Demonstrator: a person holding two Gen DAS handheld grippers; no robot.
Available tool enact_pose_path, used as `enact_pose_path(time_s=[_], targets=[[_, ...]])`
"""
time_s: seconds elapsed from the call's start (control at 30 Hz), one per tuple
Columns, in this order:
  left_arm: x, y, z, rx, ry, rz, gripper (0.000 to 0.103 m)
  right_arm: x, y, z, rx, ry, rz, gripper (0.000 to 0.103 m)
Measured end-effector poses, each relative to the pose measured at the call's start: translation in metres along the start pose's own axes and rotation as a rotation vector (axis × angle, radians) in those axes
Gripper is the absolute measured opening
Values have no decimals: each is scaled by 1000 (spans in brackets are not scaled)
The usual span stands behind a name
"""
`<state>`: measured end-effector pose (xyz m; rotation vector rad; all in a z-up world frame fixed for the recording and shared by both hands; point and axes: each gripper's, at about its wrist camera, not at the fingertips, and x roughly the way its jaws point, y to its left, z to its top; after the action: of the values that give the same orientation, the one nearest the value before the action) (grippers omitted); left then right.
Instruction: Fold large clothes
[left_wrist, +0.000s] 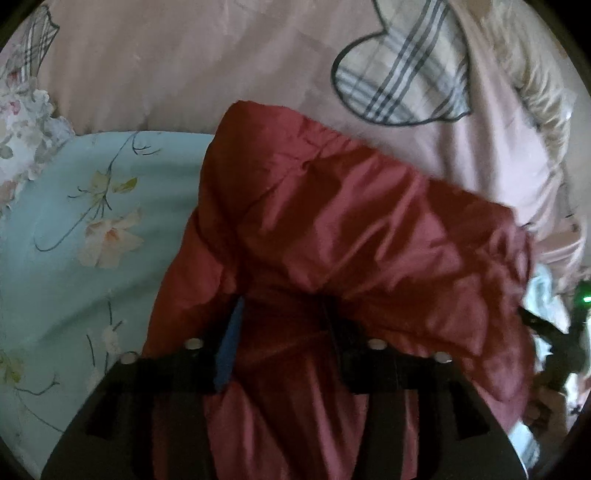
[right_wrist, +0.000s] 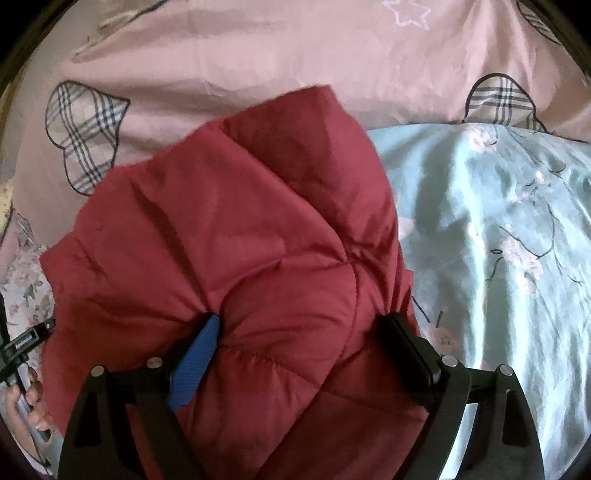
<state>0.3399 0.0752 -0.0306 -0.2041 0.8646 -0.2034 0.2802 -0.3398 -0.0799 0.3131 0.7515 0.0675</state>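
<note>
Gripping hard on both sides, the two grippers have the red quilted jacket (right_wrist: 236, 236) bunched up between them over the bed. The right gripper (right_wrist: 306, 332) has its jaws spread wide, and a thick puffy fold fills the whole gap, fabric puckering against the blue pad (right_wrist: 194, 365) on one side and the black finger (right_wrist: 406, 354) on the other. The left gripper (left_wrist: 280, 325) stands about half open, with a narrower fold pinched between its fingers. The jacket (left_wrist: 332, 229) drapes forward from both, lying over the pale blue floral sheet (right_wrist: 498, 240) and reaching the pink quilt with plaid hearts (left_wrist: 184, 66) behind. A hand (right_wrist: 31, 406) shows at the left edge of the right wrist view.
</note>
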Motion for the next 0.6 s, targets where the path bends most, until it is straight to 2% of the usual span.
enact_pose_path(time_s=[0.1, 0.17, 0.37, 0.47, 0.6], targets=[[-21, -1, -2, 9, -31, -18, 71, -16, -7, -3, 7, -18, 22, 88], [-32, 2, -4, 13, -48, -16, 77, -26, -12, -7, 9, -22, 32, 88], [-47, 23, -14, -46, -48, -26, 80, -46, -24, -24, 27, -13, 55, 89], [-43, 40, -18, -96, -23, -44, 81, -46, -23, -30, 31, -2, 70, 90], [-34, 62, -22, -185, 13, -100, 81, -44, -30, -34, 58, 18, 109, 90]])
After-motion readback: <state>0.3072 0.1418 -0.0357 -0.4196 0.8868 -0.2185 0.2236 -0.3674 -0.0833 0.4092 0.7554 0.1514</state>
